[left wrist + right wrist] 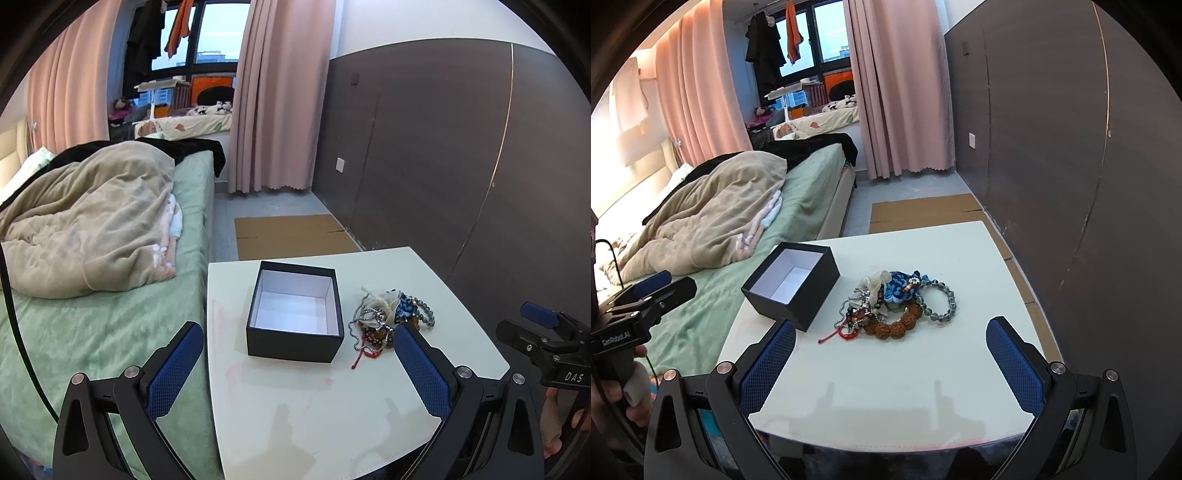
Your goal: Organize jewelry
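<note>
Centre frame, a tangled jewelry pile [894, 304] sits beside an empty black box [792, 282] — ready for sorting; left gripper [299, 365] and right gripper [891, 363] both gape wide, holding nothing.

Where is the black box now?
In both views the box stands open on the white table, left of the jewelry pile, near the bed.

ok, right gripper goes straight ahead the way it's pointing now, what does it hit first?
Most likely the jewelry pile on the white table. The right gripper is open and empty, and the pile sits centred between its fingers. The black box lies off to the left. Depth is unclear.
</note>
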`<state>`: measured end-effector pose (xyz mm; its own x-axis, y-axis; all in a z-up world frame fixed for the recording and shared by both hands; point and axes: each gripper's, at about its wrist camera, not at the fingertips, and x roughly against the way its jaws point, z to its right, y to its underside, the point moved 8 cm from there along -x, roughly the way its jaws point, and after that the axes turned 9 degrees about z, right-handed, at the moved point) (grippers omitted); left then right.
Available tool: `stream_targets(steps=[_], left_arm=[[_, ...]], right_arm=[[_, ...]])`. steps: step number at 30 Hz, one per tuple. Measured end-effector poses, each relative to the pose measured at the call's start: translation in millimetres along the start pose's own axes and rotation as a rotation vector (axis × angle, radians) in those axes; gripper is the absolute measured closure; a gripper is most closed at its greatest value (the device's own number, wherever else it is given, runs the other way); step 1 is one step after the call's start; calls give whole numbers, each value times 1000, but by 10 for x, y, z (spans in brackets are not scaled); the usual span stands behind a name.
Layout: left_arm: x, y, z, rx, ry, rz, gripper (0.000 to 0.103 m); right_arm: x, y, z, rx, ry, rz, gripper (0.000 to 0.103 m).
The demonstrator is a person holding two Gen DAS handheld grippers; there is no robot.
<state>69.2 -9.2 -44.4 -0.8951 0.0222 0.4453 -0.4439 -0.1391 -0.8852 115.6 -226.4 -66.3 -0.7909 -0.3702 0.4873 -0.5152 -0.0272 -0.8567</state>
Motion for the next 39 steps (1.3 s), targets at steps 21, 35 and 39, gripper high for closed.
stream_targets(steps=[21,35,39], left_arm=[[-63,-20,72,-6,12,4,0],[-84,0,135,-18,24,2,0],[-85,1,138,-18,25,2,0]], right_arm=[[13,-17,10,-5,12,9,0],[12,-19,11,-5,12,9,0],[10,-24,19,-9,10,10,0]])
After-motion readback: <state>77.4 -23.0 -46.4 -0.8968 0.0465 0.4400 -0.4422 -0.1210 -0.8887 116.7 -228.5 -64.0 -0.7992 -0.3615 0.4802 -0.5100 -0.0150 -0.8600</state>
